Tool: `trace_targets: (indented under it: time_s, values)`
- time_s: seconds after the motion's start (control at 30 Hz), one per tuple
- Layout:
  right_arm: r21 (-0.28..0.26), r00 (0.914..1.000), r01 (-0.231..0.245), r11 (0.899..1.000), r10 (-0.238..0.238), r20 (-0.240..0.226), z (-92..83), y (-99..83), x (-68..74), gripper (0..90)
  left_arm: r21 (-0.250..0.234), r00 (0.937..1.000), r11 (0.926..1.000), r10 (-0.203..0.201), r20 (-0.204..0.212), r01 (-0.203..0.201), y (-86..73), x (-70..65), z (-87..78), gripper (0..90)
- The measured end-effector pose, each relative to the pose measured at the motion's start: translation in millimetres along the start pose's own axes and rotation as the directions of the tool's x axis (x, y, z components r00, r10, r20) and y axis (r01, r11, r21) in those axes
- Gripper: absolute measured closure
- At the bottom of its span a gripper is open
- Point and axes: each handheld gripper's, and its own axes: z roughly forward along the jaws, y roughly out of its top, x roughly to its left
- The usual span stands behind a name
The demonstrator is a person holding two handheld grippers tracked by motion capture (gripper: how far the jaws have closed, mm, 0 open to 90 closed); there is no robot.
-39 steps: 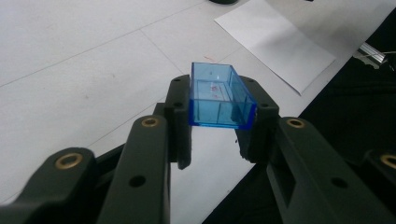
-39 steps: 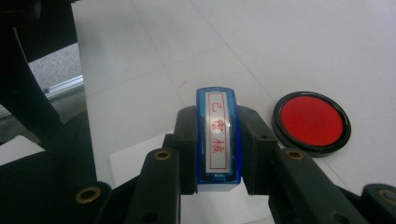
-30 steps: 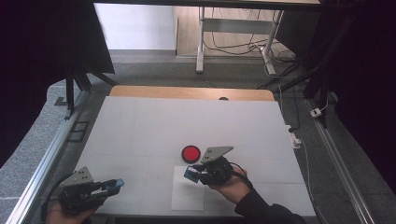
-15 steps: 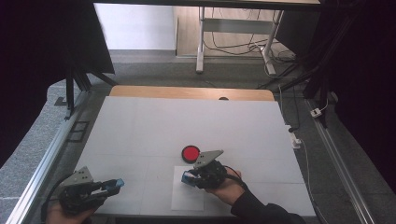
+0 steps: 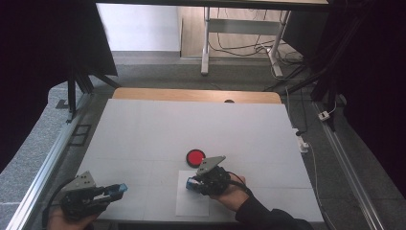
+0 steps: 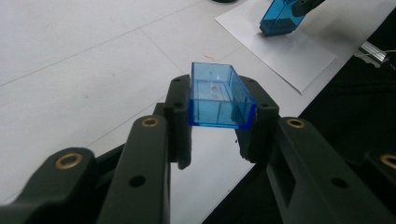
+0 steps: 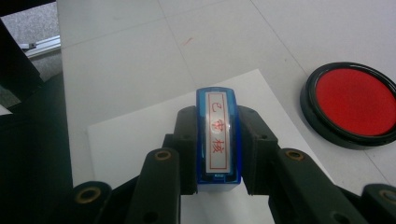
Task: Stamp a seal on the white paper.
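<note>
We see two containers of a sort on the white table (image 5: 143, 139). The round black ink pad (image 5: 195, 157) lies open near the middle of the table, its well filled with red ink; in the right gripper view the ink pad (image 7: 352, 102) sits just beyond the far corner of the white sheet of paper (image 7: 140, 135), apart from the stamp. The other is the clear blue stamp cap (image 6: 219, 97), an open-sided box with nothing in it except faint red smears on its inner floor.

Our left gripper (image 6: 215, 122) has its jaws clamped on the two long sides of that cap, holding it off the table with the open face tipped toward the camera. In the high view the left gripper (image 5: 117, 189) is at the near left corner of the table, lying almost level and pointing to the right, the hand behind it at the table's edge.

Our right gripper (image 7: 218, 140) is closed on the blue rectangular stamp (image 7: 217, 135), whose white face with red characters is turned up toward the camera. In the high view the right gripper (image 5: 191, 183) holds it over the paper (image 5: 191, 203), pointing left, wrist angled in from the bottom right.
</note>
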Motion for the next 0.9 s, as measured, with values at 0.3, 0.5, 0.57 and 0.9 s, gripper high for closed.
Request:
trace_targets:
  time_s: [0.3,0.5,0.57,0.9]
  values:
    - [0.022,1.0,0.002,1.0,-0.003,0.009,3.7,-1.5,0.7,71.2,0.001,1.0,1.0,0.001,-0.001,-0.001,0.0,0.0,0.3,68.0]
    - [0.019,0.9997,-0.001,1.0,0.0,0.026,5.3,-1.7,4.5,71.3,0.004,1.0,1.0,0.0,-0.004,0.0,0.2,0.0,0.6,68.0]
    - [0.024,0.9991,0.014,1.0,-0.015,0.039,5.7,-1.2,6.8,71.4,0.003,1.0,1.0,-0.001,-0.004,0.001,0.2,-0.1,0.6,68.0]
    - [0.069,0.9943,0.067,0.995,-0.072,0.079,6.5,2.6,15.8,71.5,0.005,1.0,1.0,0.0,-0.005,0.0,0.3,0.0,0.8,68.0]
